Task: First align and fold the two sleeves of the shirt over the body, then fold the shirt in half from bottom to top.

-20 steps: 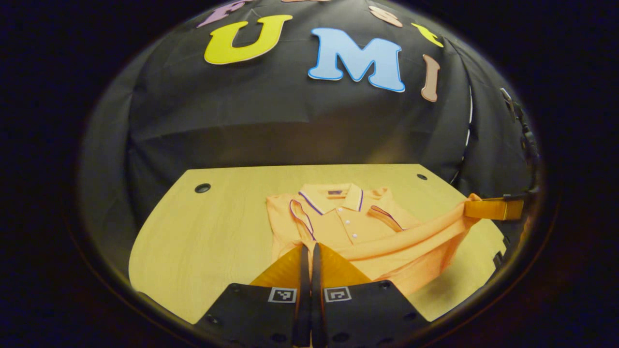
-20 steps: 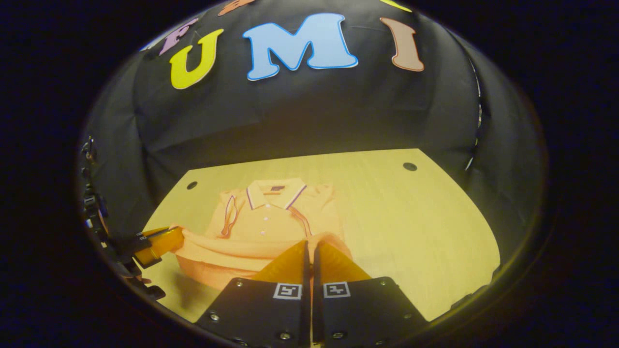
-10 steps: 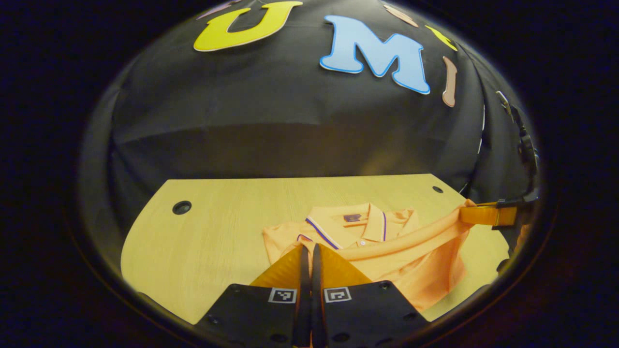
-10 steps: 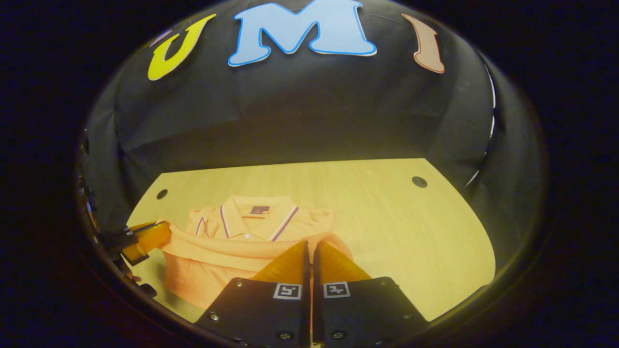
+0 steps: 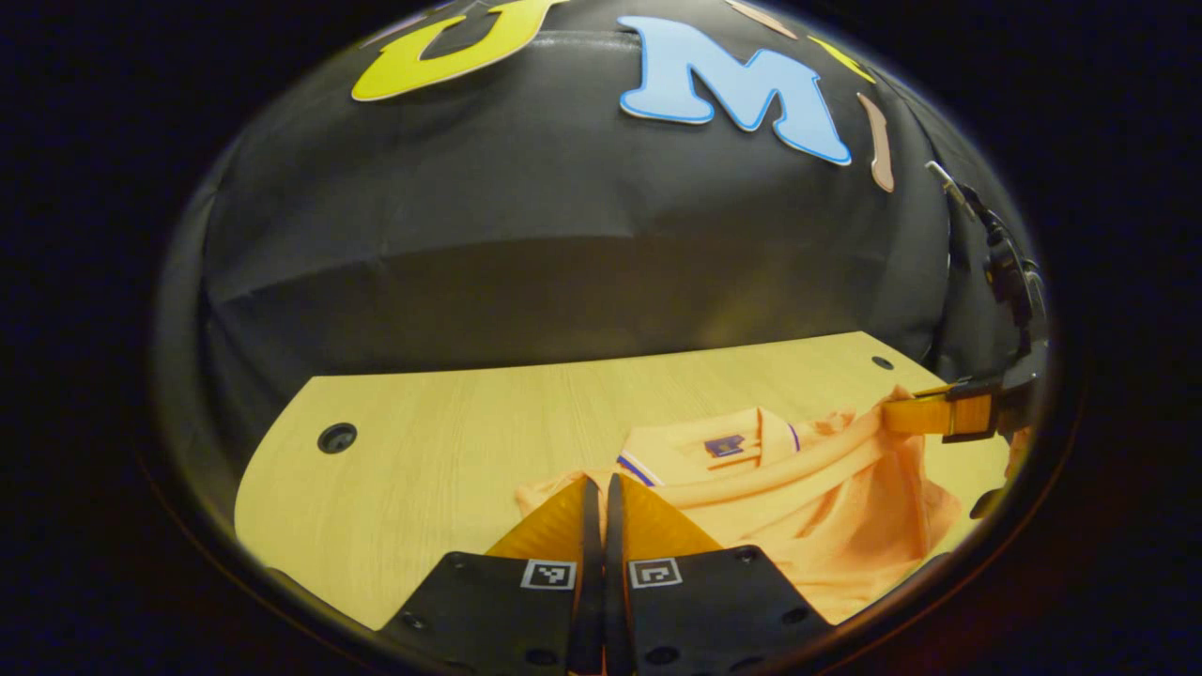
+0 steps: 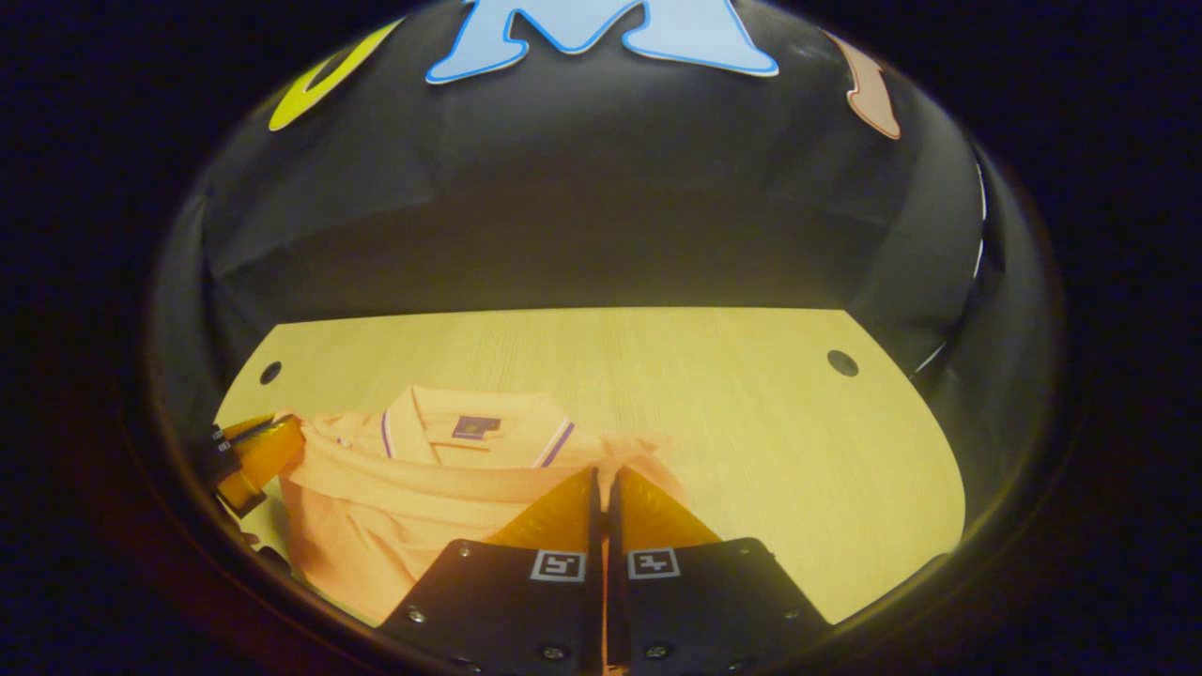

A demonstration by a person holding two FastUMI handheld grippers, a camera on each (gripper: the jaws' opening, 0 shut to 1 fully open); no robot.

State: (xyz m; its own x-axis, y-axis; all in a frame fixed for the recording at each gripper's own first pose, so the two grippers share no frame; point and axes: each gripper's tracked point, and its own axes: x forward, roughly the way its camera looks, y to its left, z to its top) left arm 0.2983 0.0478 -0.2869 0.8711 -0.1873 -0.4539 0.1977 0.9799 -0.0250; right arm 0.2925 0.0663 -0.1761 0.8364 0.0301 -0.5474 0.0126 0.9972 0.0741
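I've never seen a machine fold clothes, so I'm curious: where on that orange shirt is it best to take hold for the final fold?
Probably the bottom hem of the shirt, one corner per gripper, coming from the near edge. The hem stretches straight between the left gripper and right gripper, so it travels evenly toward the collar.

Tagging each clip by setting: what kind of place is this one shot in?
Most likely a staged recording booth, not a home: black cloth wall behind, one bare wooden table with round cable holes, and only an orange polo shirt on it.
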